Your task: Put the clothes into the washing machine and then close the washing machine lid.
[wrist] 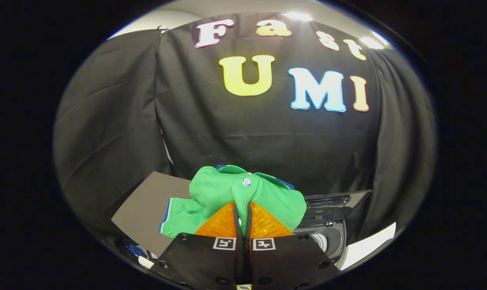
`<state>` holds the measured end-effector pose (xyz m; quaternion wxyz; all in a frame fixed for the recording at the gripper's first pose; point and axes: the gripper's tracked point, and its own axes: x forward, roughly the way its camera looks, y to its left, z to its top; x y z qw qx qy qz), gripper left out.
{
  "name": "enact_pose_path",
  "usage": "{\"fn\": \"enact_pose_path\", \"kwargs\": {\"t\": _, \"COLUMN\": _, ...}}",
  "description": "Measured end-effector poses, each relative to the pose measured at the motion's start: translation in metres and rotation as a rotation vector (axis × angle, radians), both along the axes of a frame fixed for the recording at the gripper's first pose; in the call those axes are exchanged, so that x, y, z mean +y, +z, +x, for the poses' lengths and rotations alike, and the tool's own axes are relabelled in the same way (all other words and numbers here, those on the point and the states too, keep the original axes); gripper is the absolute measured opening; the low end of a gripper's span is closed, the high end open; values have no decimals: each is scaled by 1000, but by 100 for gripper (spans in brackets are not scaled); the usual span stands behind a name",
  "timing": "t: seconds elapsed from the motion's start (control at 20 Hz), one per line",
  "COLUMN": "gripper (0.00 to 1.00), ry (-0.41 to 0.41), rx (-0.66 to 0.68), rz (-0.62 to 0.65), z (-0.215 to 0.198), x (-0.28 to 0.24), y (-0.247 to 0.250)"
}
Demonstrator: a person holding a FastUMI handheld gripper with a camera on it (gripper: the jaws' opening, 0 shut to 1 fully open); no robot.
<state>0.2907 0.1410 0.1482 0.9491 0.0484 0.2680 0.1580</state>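
Note:
A green shirt (211,193) with blue trim and a white button hangs bunched in my gripper (243,206), which is shut on a fold of its fabric. The cloth drapes over both fingertips and spills to the left of them. Below and to the right, beyond the shirt, sits the dark washing machine (328,235) with its round drum opening showing and its lid (336,199) raised behind it.
A flat dark grey board (150,209) lies to the left under the shirt. Some blue and white cloth (140,253) sits low beside the left finger. The booth's black cloth wall stands close behind. A pale floor strip (368,243) shows at the right.

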Motion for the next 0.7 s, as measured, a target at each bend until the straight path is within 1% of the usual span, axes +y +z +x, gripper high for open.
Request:
{"fn": "enact_pose_path", "kwargs": {"t": 0.25, "gripper": 1, "ry": -55, "rx": 5, "rz": -3, "z": 3, "x": -56, "y": -10}}
{"fn": "enact_pose_path", "kwargs": {"t": 0.5, "gripper": 1, "ry": -81, "rx": 13, "rz": 18, "z": 4, "x": -108, "y": -17}}
{"fn": "enact_pose_path", "kwargs": {"t": 0.7, "gripper": 1, "ry": -85, "rx": 16, "rz": 13, "z": 2, "x": -142, "y": -29}}
